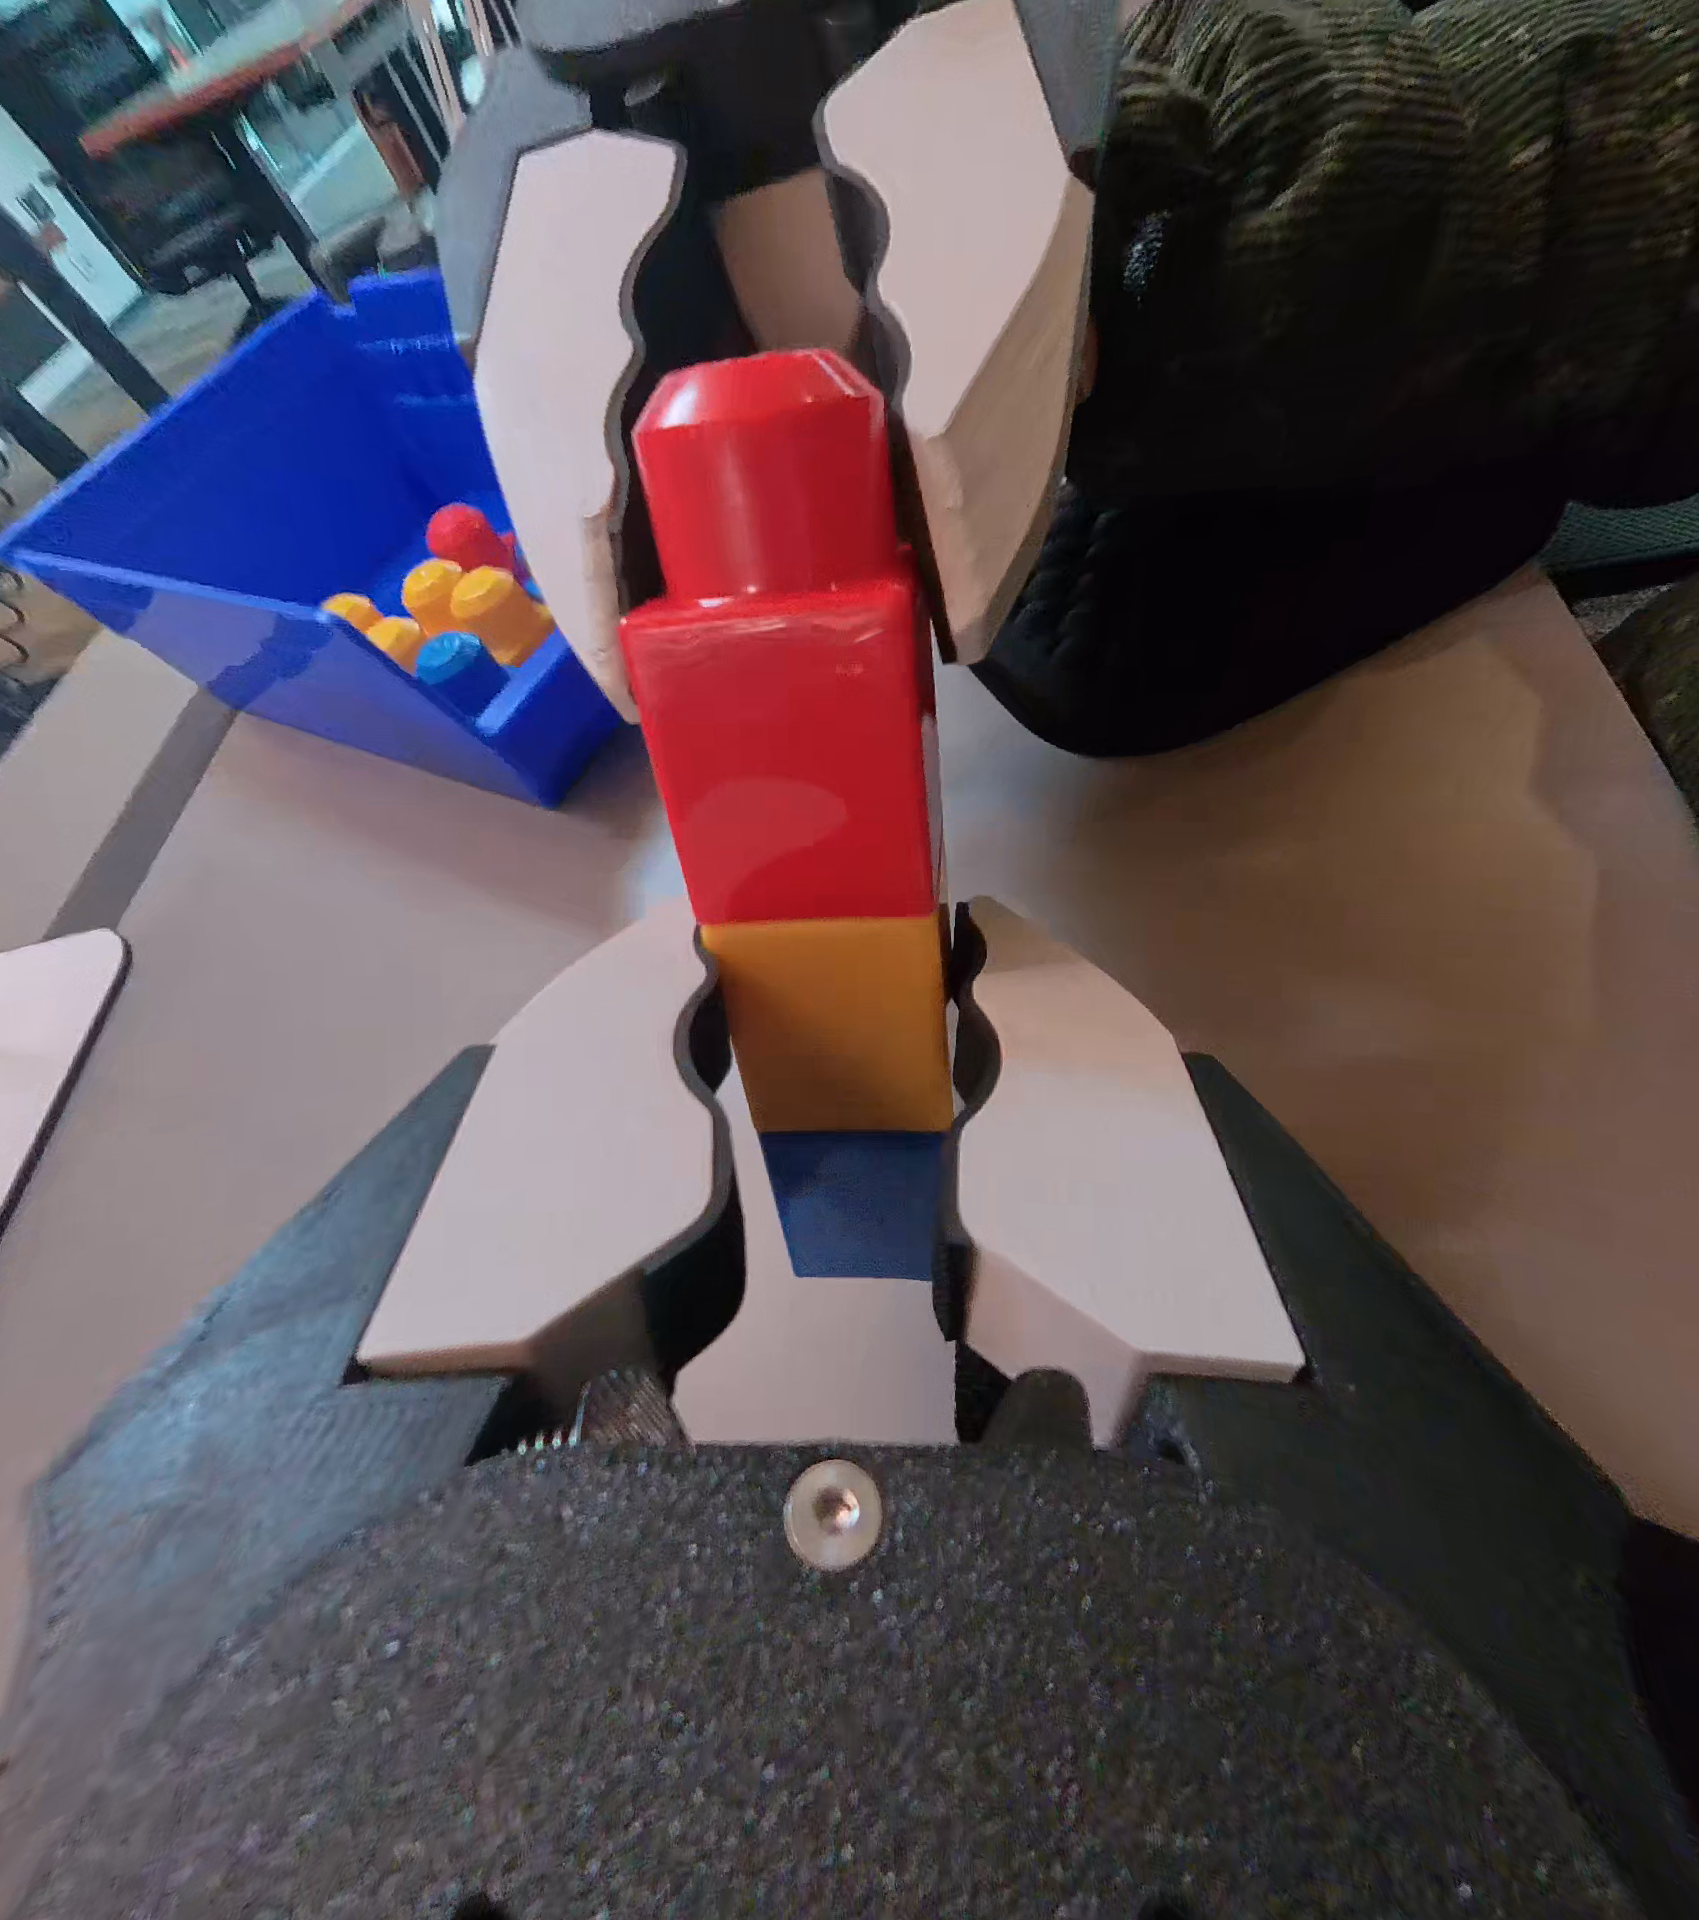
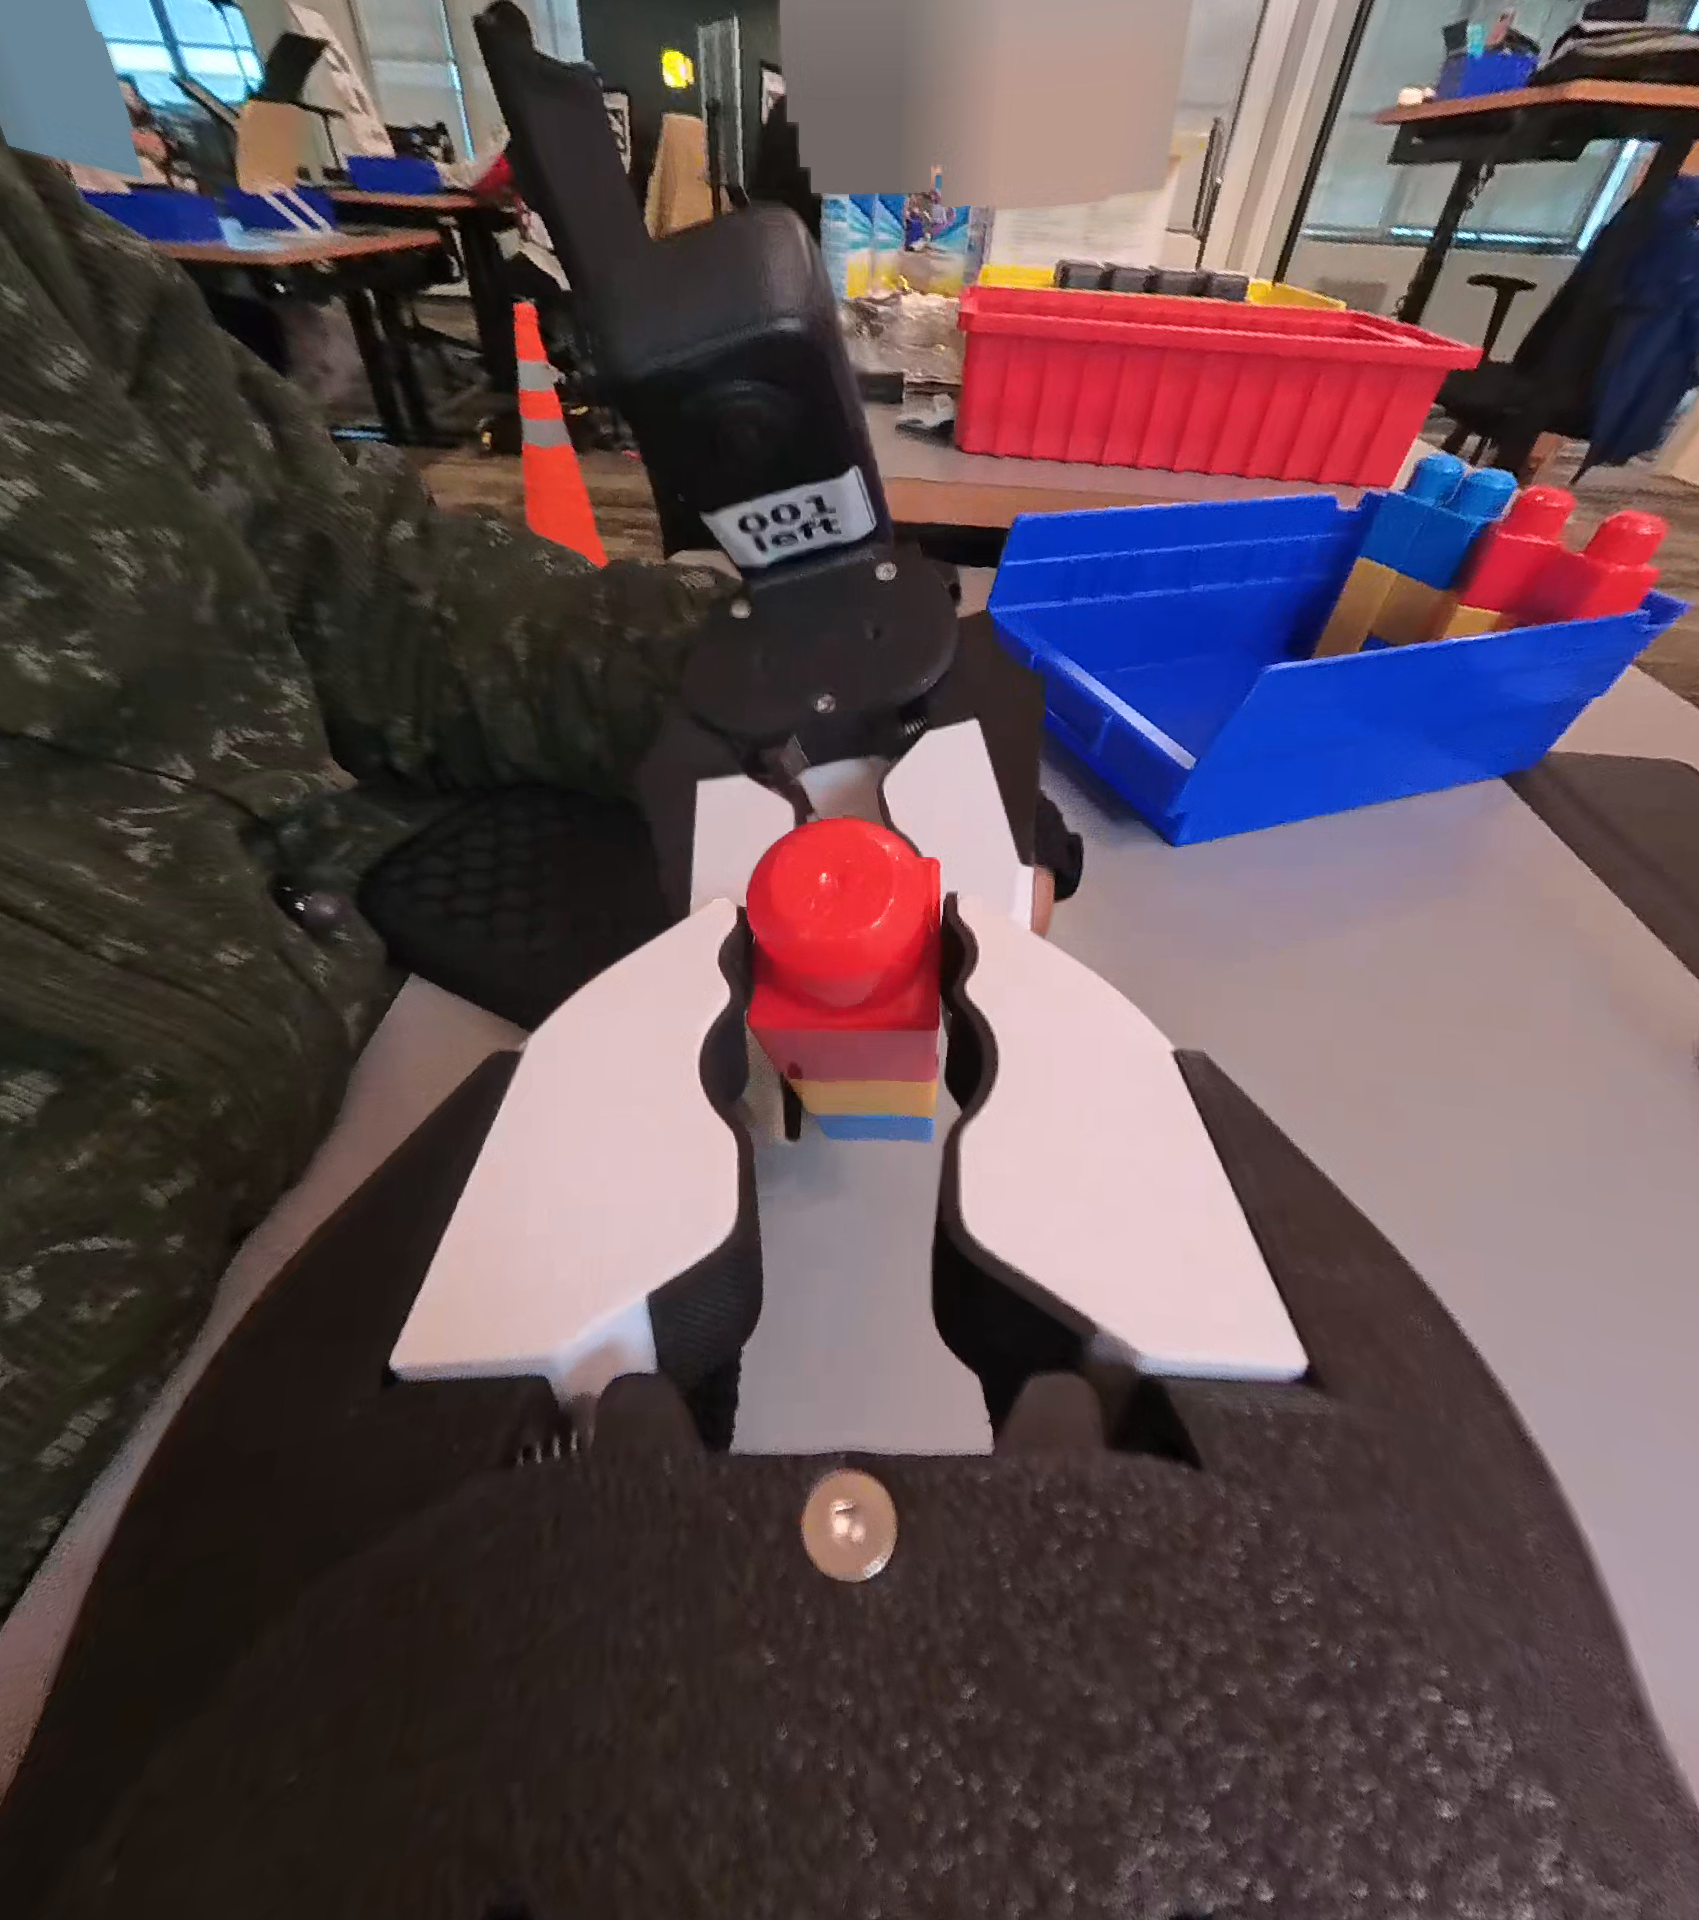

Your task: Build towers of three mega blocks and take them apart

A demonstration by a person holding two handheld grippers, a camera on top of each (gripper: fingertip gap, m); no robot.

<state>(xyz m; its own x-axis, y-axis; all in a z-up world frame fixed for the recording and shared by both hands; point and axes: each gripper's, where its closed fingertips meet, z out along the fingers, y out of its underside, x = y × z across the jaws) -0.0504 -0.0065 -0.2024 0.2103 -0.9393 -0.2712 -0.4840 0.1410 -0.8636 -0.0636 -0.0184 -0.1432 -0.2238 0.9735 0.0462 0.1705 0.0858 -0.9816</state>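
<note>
If the two tongs pull at a slant, the tower (image 1: 814, 831) could tip or the wrong joint could pop, & a block may drop on the table (image 1: 1344, 935). It's 3 blocks tall: red block (image 1: 788, 727) w/ its round stud on top, yellow block (image 1: 840, 1023) in the middle, blue block (image 1: 855, 1205) at the bottom. It stands up straight near the table's middle.

The left gripper (image 1: 840, 1029) comes in low. Its two fingers sit tight on both sides of the yellow block, so I judge it's clamped there; the blue block shows just under, b/w the finger roots. If that hold is weak, the bottom two could lift along w/ the red one.

The right gripper (image 2: 840, 997) comes from the other side, higher up. Its fingers hug the red block at the stud & shoulders. From the left wrist view one finger touches the red block but a thin dark gap shows by the other, so I can't tell if it's fully clamped. A loose pinch on the smooth round stud could slip off.

The two tongs face each other, tips nearly meeting; they could bump.

Farther out, a blue bin (image 2: 1344, 727) holds more blocks (image 2: 1510, 571), off to one side, well apart from the tower. A person's green sleeve (image 2: 149, 623) is near the left gripper.
</note>
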